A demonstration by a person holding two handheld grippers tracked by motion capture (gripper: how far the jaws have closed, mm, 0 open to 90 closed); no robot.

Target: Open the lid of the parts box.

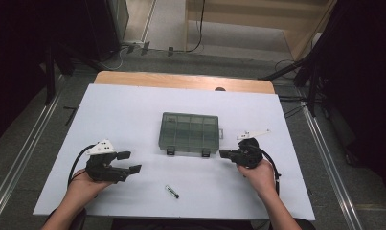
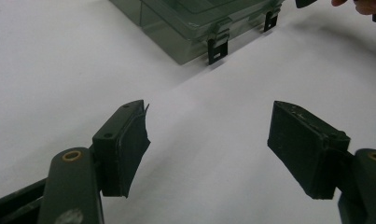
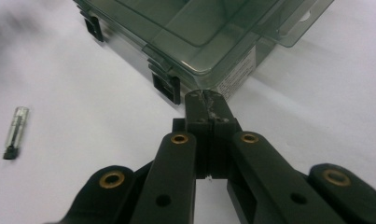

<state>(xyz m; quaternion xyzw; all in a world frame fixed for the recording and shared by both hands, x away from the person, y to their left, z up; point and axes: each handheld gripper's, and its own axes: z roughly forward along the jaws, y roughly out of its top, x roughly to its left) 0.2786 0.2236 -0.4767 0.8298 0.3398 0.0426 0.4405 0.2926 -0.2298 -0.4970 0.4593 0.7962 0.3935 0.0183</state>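
We've got the right gripper (image 3: 208, 100) pinched shut w/ nothing in it, tips right by the closed box (image 1: 189, 132) mid-table, prob at its near-right latch (image 3: 166, 86), so we nudge gently, left gripper (image 2: 209, 140) wide open.

High view: overhead, facing forward and down over the whole counter (image 1: 133, 110). Both gripper views: low, close to the surface. All three share the green compartment box (image 1: 189, 132) (image 2: 185, 28) (image 3: 199, 37), frame centre or top.
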